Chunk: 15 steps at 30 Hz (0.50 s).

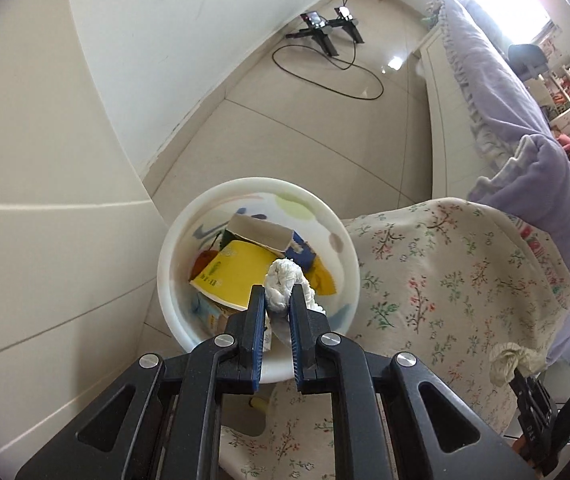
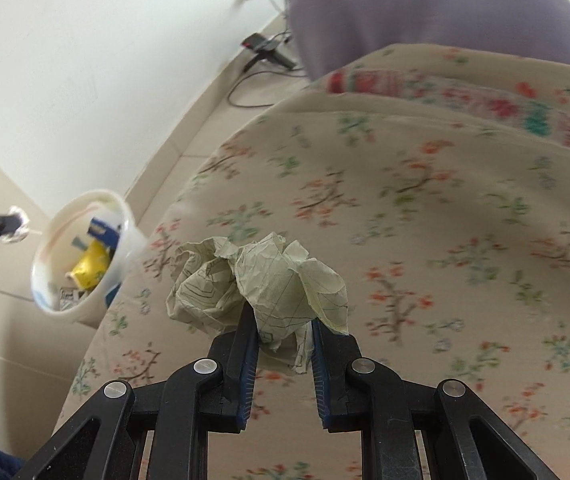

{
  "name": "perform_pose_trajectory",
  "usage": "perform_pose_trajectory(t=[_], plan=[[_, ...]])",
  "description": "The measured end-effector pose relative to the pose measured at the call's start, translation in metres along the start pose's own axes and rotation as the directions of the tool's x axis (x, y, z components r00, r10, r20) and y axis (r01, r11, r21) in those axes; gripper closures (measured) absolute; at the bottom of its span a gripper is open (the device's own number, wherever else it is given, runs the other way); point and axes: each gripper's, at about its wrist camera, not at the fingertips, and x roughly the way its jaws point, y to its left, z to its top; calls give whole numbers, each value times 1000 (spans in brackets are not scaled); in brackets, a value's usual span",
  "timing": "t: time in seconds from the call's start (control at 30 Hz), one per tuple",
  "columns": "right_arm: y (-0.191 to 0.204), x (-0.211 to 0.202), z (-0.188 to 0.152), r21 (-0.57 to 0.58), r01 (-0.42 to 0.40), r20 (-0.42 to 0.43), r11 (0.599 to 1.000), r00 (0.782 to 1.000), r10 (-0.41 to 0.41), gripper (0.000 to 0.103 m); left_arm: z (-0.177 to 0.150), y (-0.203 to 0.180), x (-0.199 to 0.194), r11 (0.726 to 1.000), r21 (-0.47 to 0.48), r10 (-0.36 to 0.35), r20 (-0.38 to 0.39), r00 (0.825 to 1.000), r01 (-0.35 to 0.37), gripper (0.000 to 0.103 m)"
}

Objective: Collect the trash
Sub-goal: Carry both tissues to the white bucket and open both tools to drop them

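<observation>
Left wrist view: left gripper [image 1: 277, 300] pinches a white tissue wad [image 1: 285, 280] right over the white bin [image 1: 349, 240], already holding cartons. Right gripper [image 2: 281, 320] clamps crumpled paper [image 2: 261, 276] above the floral quilt [image 2: 445, 240] — both drops remain.

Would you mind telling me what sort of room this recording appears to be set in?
Most likely a bedroom: a bed with a lavender ruffled cover, a floral quilt beside the white trash bin, and shelves at the far end.

Glossy plastic bin [image 1: 173, 240]; crumpled paper [image 2: 261, 280]; matt floral cloth [image 2: 445, 240].
</observation>
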Motion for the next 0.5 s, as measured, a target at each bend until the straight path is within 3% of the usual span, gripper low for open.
perform_pose_trajectory(t=[0.13, 0.23, 0.5], plan=[[10, 7, -4, -20, -8, -14, 1000, 1000, 8, 82, 6, 5, 19, 999, -18, 31, -47, 998, -32, 83], [14, 10, -5, -24, -18, -16, 1000, 1000, 18, 82, 9, 13, 20, 997, -61, 52, -44, 998, -55, 59], [30, 17, -5, -40, -45, -17, 998, 999, 44, 82, -1, 4, -39, 999, -27, -20, 71, 997, 22, 56]])
